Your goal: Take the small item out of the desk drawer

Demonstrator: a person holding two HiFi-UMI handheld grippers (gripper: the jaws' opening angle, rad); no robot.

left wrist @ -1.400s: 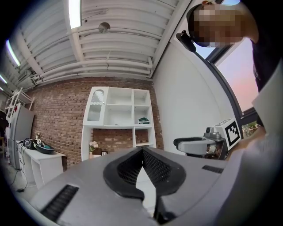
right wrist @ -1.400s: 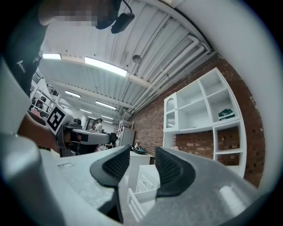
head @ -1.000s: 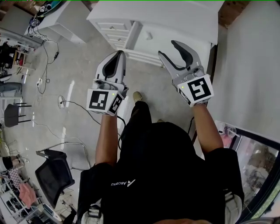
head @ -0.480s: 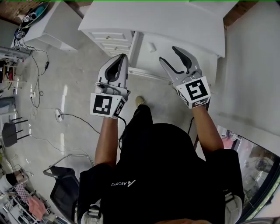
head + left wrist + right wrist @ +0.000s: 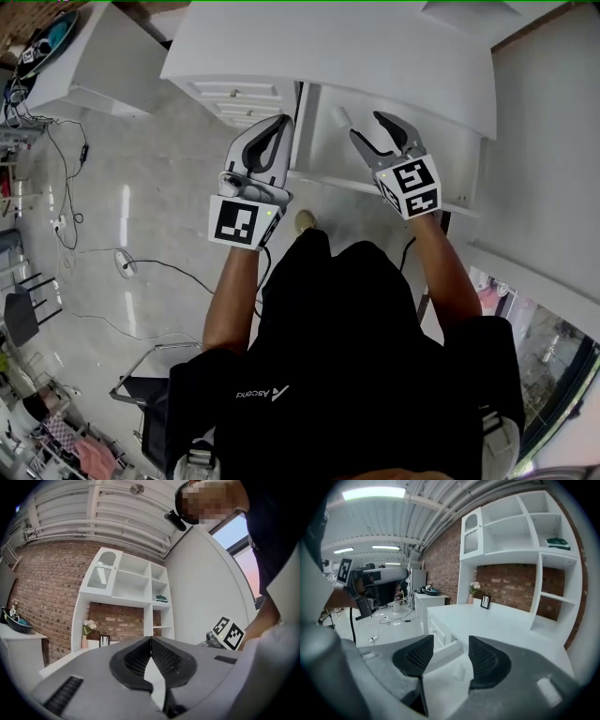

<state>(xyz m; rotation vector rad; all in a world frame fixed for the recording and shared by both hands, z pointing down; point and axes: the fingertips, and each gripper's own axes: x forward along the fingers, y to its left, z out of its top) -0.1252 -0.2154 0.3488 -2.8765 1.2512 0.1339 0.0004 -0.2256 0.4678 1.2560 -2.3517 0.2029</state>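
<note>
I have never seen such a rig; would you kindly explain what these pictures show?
A person in a black shirt holds a grey two-jaw gripper in each hand; the marker cubes belong to them. One picture comes from a head camera looking down; the others ride on the grippers. The left gripper is shut and empty; the right gripper is open and empty. Ahead stands a white desk, with a small white item in what looks like its open drawer.

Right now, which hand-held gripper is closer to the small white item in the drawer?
Right. The right hand-held gripper hovers just right of the small white item, jaws apart; the left hand-held gripper sits farther to its left, jaws together.
</note>
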